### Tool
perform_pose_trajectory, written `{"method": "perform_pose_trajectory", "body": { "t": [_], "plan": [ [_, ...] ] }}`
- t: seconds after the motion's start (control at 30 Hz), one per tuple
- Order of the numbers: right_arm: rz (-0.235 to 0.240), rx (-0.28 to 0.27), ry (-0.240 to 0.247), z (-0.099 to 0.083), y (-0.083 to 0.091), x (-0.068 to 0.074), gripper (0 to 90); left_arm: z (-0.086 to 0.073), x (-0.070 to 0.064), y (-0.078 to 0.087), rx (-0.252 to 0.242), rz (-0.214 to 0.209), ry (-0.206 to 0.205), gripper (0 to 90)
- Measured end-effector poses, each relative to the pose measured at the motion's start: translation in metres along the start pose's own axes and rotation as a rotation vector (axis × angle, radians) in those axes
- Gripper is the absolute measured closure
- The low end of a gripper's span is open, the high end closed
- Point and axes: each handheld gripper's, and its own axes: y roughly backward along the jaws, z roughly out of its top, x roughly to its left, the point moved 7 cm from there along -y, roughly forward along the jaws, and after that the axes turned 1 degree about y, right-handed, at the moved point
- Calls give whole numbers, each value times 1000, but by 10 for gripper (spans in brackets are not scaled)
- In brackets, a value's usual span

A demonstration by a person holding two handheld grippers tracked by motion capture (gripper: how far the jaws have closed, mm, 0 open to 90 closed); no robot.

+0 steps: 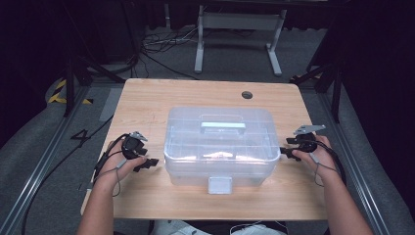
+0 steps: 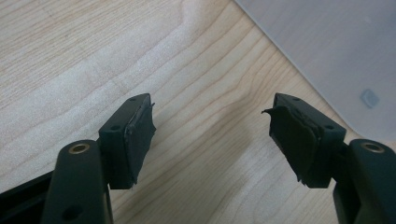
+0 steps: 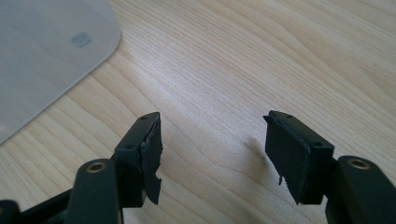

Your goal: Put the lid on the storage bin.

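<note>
High view: a clear lidded storage box [image 1: 221, 147] with a pale handle sits mid-tabletop [image 1: 147, 103], between left tongs [image 1: 147, 164] and right tongs [image 1: 288, 147], both spread wide and empty.

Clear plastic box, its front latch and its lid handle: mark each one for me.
clear plastic box [image 1: 186, 142], high view, left part of the lid.
front latch [image 1: 219, 185], high view, middle of the flap.
lid handle [image 1: 222, 126], high view, middle of the bar.
</note>
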Motion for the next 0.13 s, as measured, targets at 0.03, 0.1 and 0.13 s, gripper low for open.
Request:
{"method": "perform_pose_trajectory", "body": {
  "t": [0.03,0.1,0.13],
  "plan": [
    [0,2,0,0,0,0,362,0,0,0,0,0,0,310],
    [2,9,-1,-1,-1,0,361,0,-1,1,1,-3,-1,309],
    [1,12,1,-1,-1,0,361,0,-1,1,1,-3,-1,309]
  ]
}}
